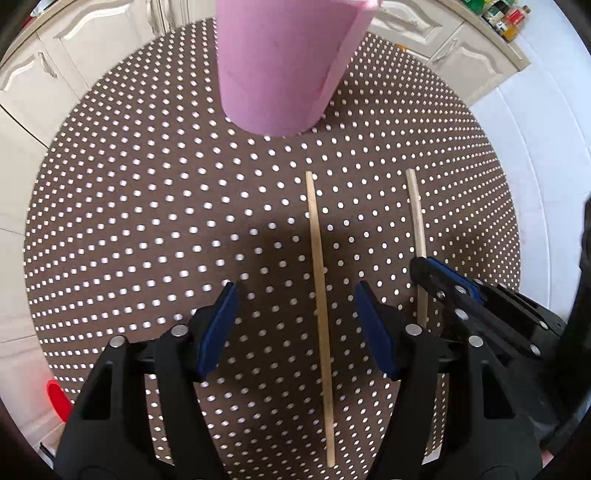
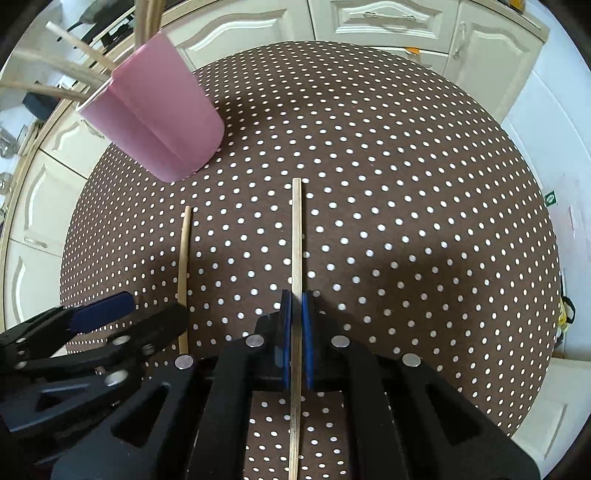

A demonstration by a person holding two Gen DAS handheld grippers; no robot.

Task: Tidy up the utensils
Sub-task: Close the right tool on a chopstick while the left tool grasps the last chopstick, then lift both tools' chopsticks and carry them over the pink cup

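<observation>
Legible writing: I find none; a small green sticker on the floor at 3 o'clock of the right view is too small for me to read.

Right tongs: jaws closed tight on a flat wooden stick, the blue pads pressing on both its sides. The stick's long axis runs 12 to 6 o'clock in that view, far end toward 12.

Left tongs: jaws about half open, gripping nothing. A second wooden stick lies on the table between the pads, untouched as far as I can tell, long axis 12 to 6 o'clock, slightly bowed by the lens.

Pink holder: stands on the table at 10 o'clock of the right view, several more sticks leaning out of its mouth toward 10 o'clock.

Round table: brown cloth with white dots; both sticks sit near its middle, side by side, roughly parallel, well short of the holder.

White cabinets: around the table's far side.
</observation>
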